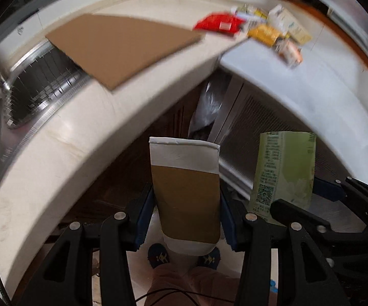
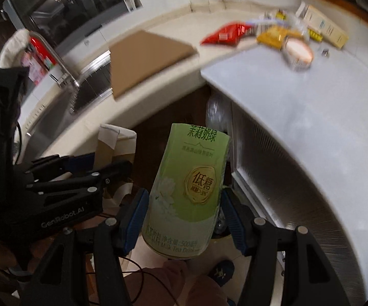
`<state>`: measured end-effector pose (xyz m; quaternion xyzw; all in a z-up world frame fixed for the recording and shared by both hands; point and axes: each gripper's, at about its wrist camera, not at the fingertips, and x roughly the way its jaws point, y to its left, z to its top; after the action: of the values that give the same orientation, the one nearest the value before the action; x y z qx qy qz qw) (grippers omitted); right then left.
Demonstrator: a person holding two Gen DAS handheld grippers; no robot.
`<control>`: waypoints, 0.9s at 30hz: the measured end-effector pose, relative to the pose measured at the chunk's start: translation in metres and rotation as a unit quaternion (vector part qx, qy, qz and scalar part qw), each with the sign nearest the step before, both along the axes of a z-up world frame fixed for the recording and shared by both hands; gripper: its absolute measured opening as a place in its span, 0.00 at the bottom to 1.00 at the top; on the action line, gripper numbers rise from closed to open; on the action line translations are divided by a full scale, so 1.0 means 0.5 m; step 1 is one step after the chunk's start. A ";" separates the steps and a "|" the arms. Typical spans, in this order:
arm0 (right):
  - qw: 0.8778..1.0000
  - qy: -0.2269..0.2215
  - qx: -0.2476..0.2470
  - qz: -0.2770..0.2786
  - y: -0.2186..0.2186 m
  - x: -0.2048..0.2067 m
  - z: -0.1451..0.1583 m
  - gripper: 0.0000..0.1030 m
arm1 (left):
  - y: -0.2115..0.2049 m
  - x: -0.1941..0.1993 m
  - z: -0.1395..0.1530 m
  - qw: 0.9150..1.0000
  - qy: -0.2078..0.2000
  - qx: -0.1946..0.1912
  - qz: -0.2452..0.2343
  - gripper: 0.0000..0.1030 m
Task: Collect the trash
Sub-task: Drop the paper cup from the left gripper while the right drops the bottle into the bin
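My left gripper (image 1: 186, 204) is shut on a brown and white paper cup (image 1: 186, 191), held in the air in front of the counter. The cup also shows in the right wrist view (image 2: 115, 142), with the left gripper (image 2: 82, 176) around it. My right gripper (image 2: 184, 214) is shut on a green milk tea carton (image 2: 186, 191), which also shows in the left wrist view (image 1: 283, 170). More trash lies on the counter: a red wrapper (image 1: 219, 24) (image 2: 224, 35), a yellow packet (image 1: 264, 34) (image 2: 273, 37), and small boxes (image 1: 290, 24) (image 2: 324, 25).
A brown cardboard sheet (image 1: 122, 48) (image 2: 145, 56) lies on the cream counter (image 1: 64, 153) beside a steel sink (image 1: 38, 89) with a tap (image 2: 64, 71). A clear plastic bag (image 1: 207, 107) hangs in the gap below the grey worktop (image 2: 298, 97). My slippered feet (image 1: 158, 255) are below.
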<state>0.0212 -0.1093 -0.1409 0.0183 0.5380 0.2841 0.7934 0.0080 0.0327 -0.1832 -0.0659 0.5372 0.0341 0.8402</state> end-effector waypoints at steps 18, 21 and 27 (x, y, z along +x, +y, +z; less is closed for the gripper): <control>0.992 0.090 -0.075 -0.044 0.030 0.022 -0.509 0.60 | -0.010 0.094 -0.467 0.992 0.103 -0.001 -0.072 0.46; 0.991 0.102 -0.068 -0.052 0.028 0.033 -0.563 0.61 | -0.019 0.113 -0.509 0.991 0.104 0.012 -0.088 0.46; 0.992 0.087 -0.071 -0.053 0.038 0.038 -0.612 0.66 | 0.000 0.143 -0.536 0.990 0.113 0.015 -0.084 0.78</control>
<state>0.0404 -0.0901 -0.4470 0.0147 0.6222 0.1997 0.7568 0.0795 0.0327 -0.4510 -0.0036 0.6320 -0.0212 0.7747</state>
